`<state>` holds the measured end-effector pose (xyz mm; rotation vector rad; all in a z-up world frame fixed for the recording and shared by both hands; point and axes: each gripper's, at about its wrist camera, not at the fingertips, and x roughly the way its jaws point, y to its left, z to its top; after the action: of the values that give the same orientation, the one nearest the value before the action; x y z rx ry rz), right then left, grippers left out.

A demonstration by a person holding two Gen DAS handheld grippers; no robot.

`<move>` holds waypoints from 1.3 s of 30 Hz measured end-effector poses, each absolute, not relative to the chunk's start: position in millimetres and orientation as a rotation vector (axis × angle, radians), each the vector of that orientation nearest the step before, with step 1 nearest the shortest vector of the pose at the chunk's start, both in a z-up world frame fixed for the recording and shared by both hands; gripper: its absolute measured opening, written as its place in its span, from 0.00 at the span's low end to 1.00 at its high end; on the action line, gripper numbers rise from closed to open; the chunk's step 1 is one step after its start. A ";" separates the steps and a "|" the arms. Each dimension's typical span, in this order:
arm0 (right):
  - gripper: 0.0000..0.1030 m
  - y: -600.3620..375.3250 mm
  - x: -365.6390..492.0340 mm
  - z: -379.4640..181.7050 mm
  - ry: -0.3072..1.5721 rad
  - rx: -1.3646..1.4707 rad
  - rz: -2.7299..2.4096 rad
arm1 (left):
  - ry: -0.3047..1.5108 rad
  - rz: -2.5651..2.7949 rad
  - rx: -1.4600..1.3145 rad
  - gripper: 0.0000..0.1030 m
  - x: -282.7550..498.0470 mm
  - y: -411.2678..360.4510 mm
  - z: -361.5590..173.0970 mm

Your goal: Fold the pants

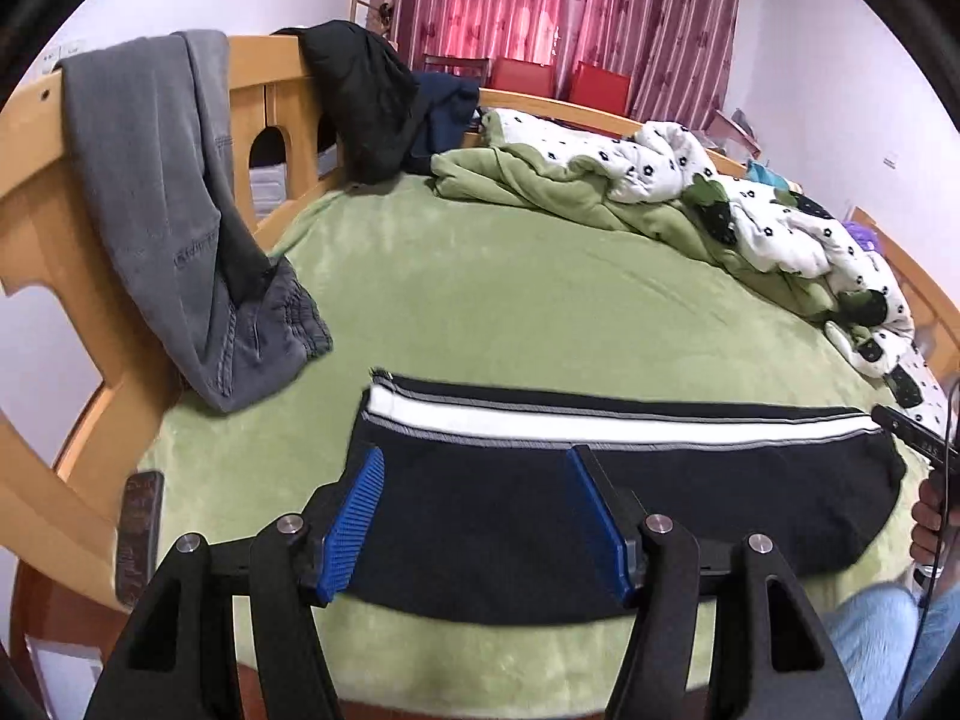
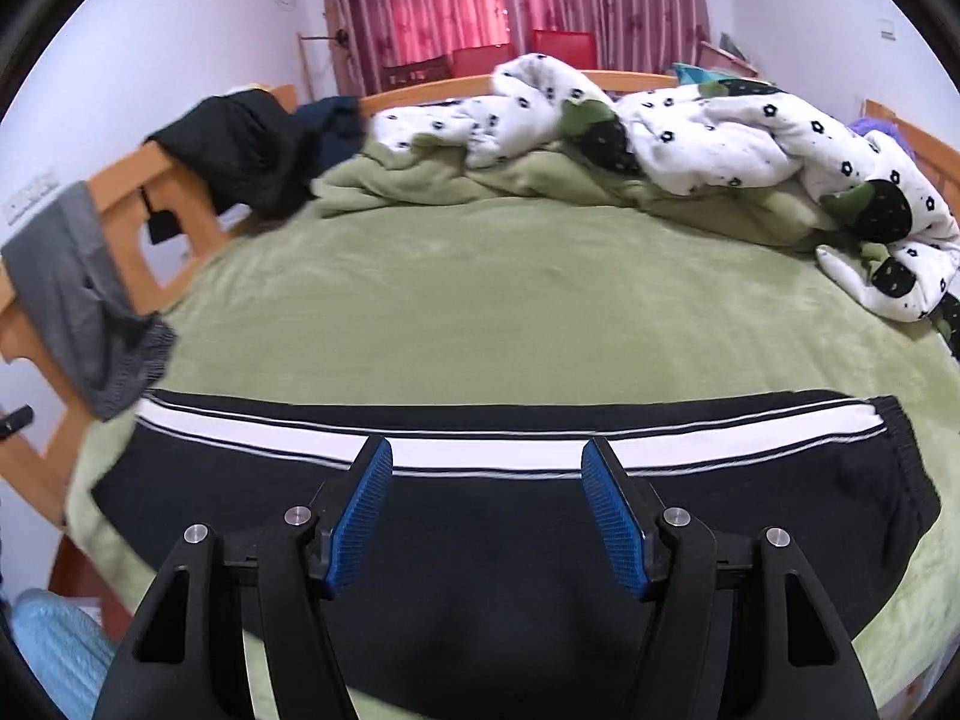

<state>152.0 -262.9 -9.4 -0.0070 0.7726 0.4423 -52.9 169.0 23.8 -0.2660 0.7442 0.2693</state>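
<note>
One pair of black pants with a white side stripe (image 1: 630,504); one grey garment (image 1: 174,210); two red chairs (image 1: 600,81); one black phone (image 1: 139,531).

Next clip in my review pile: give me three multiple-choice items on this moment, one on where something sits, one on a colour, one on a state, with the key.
1. Where do the grey pants hang?
A. over the bed frame
B. on the curtain
C. on a chair

2. What colour is the wide stripe on the black pants?
A. red
B. white
C. yellow

3. How do the left gripper and right gripper stand?
A. both shut on cloth
B. one open, one shut
C. both open

Key: 1 A, they drape over the wooden rail; 2 B, a white band runs along the leg; 3 C, the blue fingers are spread apart, holding nothing.
</note>
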 end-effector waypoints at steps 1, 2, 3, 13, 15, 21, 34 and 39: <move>0.65 -259.9 147.6 -8.7 0.778 0.001 0.443 | 0.749 0.257 -0.290 0.64 -56.0 166.5 16.2; 0.68 -257.3 143.9 -9.7 0.787 0.010 0.440 | 0.759 0.248 -0.310 0.64 -58.4 165.1 6.9; 0.68 -256.2 140.7 -11.6 0.794 0.016 0.435 | 0.775 0.241 -0.334 0.64 -59.8 164.9 -5.1; 0.68 -270.5 135.7 -72.8 0.959 0.021 0.394 | 0.751 0.128 -0.871 0.61 -77.7 186.0 -172.5; 0.68 -278.5 134.6 -76.4 0.958 0.027 0.380 | 0.691 0.186 -0.911 0.61 -79.0 200.3 -180.7; 0.68 -290.1 129.8 -86.5 0.948 -0.034 0.316 | 0.611 0.336 -0.991 0.30 -69.8 234.8 -187.9; 0.68 -286.4 121.5 -100.9 0.964 -0.145 0.320 | 0.583 0.375 -1.001 0.25 -76.9 266.5 -185.1; 0.68 -290.6 125.8 -100.8 0.985 -0.098 0.322 | 0.591 0.454 -1.000 0.16 -65.3 267.5 -178.4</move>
<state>125.8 -290.6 -100.8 -0.0979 0.9852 0.3223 -65.3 267.5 -178.4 -0.9995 0.5914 0.4540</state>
